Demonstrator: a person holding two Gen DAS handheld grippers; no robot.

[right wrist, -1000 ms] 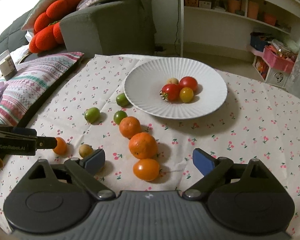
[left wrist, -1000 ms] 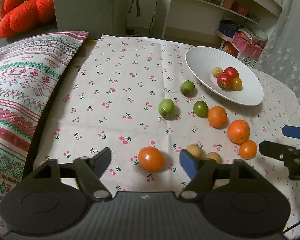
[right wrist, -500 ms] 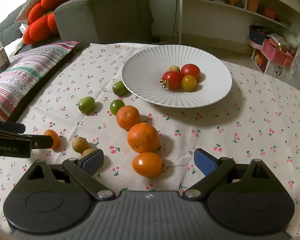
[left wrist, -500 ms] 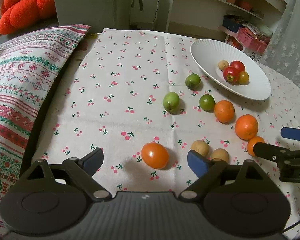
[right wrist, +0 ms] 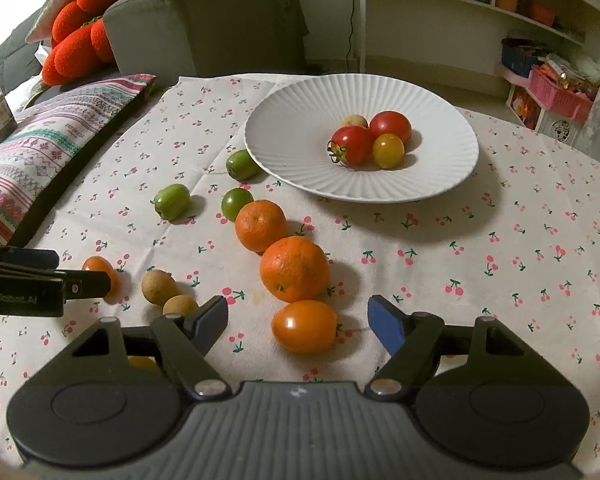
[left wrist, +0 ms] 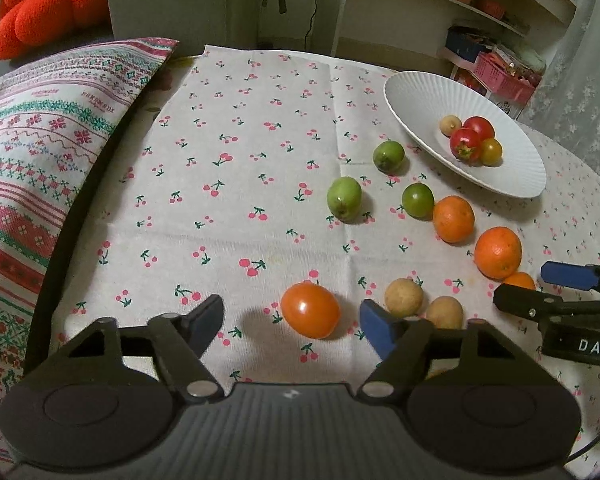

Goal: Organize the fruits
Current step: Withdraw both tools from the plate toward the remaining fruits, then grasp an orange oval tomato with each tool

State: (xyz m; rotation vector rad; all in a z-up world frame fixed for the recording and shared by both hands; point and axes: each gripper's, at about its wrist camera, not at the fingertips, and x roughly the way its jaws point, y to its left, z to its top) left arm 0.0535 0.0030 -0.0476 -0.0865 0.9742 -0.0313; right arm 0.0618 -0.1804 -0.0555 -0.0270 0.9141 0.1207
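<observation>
A white ribbed plate (right wrist: 300,128) holds two red tomatoes (right wrist: 352,145), a yellow one and a small tan fruit; it also shows in the left wrist view (left wrist: 416,96). On the cherry-print cloth lie three green fruits (left wrist: 343,199), two oranges (right wrist: 294,268), two tan longans (left wrist: 403,297) and orange tomatoes. My left gripper (left wrist: 292,320) is open around an orange tomato (left wrist: 310,310). My right gripper (right wrist: 298,320) is open around another orange tomato (right wrist: 304,326). Each gripper shows in the other's view.
A patterned cushion (left wrist: 40,152) lies along the table's left edge. A grey sofa (right wrist: 204,20) with a red cushion stands behind. Shelves and a pink basket (right wrist: 560,88) are at the back right.
Both grippers have moved forward and lower, so each orange tomato now sits between its open fingers. No fruit has moved.
</observation>
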